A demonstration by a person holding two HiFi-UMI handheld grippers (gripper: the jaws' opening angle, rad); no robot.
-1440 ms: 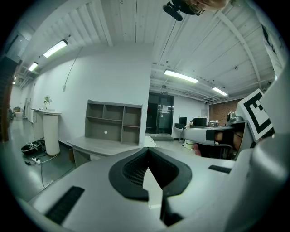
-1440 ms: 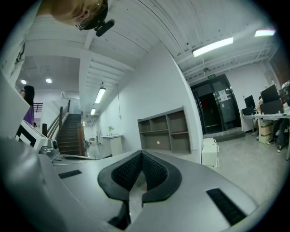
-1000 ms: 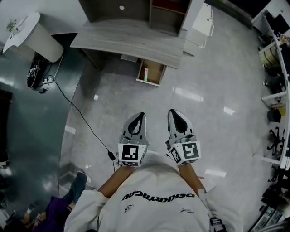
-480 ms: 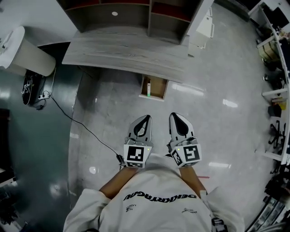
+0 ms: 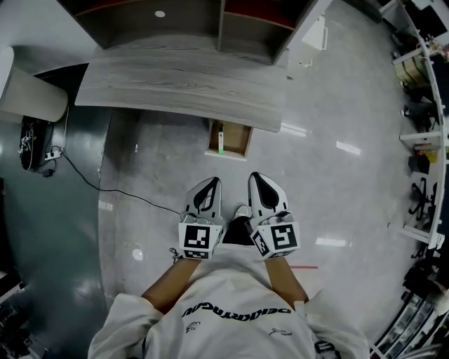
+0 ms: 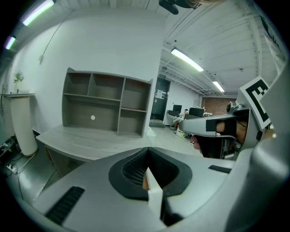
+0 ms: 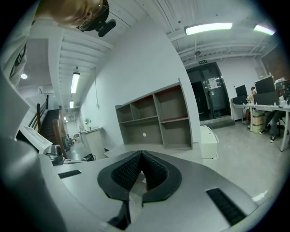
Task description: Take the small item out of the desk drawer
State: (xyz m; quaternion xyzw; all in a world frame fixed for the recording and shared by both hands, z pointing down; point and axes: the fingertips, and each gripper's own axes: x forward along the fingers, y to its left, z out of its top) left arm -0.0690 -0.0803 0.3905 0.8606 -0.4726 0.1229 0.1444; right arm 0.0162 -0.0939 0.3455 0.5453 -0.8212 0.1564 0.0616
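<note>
**Tongs closed and idle, drawer open across the floor**

A person stands on the polished floor (image 5: 337, 196) well short of the desk, with both tools drawn in close to the chest and pointing ahead at the furniture. The left tongs (image 5: 210, 189) are fully closed, the ribbed pads meeting at the tip with nothing between them. The right tongs (image 5: 258, 185) look the same, pads together and empty. Carrying them closed and tucked in suits walking, not reaching: nothing is within range from here.

The target sits across the gap. A drawer (image 5: 236, 139) juts out from under the front edge of the grey wood-grain tabletop (image 5: 182, 84), already pulled open so that its inside shows from above. Along its left side lies the small item (image 5: 220, 140), a slim pale thing with a green end. It is too small from this distance to name. The open drawer suggests the pulling step is done and the pick is what is left.

Behind the tabletop rises an open shelf unit (image 5: 189, 21), its compartments bare as far as can be seen. A dark cable (image 5: 105, 189) trails across the floor to the left, clear of the straight line to the drawer.

By the look of it, the task is at its approach stage. One pair of tongs will have to open before it goes down into the drawer, and the narrow item lying against the side wall may leave little room for a pad on that side.
</note>
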